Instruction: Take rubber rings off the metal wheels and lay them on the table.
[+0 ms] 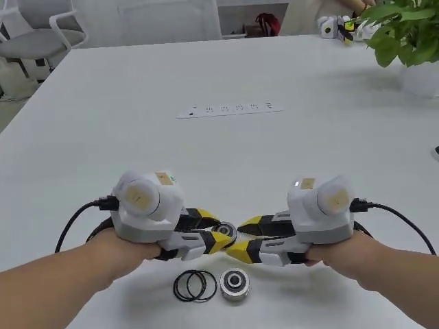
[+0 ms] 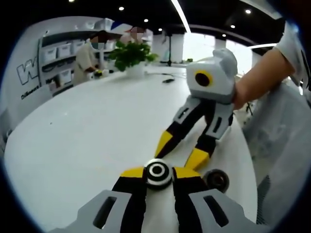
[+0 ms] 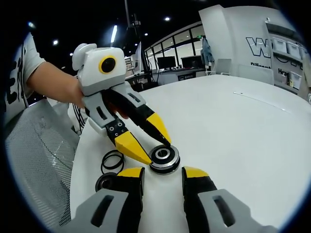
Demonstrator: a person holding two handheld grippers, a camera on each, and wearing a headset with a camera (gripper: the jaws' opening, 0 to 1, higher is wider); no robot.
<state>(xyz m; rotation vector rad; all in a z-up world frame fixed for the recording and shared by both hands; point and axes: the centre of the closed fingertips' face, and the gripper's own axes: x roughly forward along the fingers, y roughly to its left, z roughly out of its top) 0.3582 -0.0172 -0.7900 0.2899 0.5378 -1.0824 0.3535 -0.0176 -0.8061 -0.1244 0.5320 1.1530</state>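
My left gripper (image 1: 222,235) (image 2: 159,174) is shut on a small metal wheel (image 1: 226,231) (image 2: 158,171) (image 3: 164,158), held just above the table. A dark rubber ring still sits around the wheel's rim. My right gripper (image 1: 236,239) (image 3: 163,174) faces it from the right with its jaws open, the yellow fingertips (image 2: 164,141) close to the wheel and apart from it. Below the grippers a pile of black rubber rings (image 1: 194,285) (image 3: 112,161) lies flat beside a second metal wheel (image 1: 234,283) (image 2: 216,180) (image 3: 106,181).
The white table (image 1: 219,151) stretches far ahead, with a flush socket strip (image 1: 230,109) at its middle. A potted plant (image 1: 406,31) stands at the far right corner. Office chairs (image 1: 41,34) stand beyond the far left edge, and people stand in the background.
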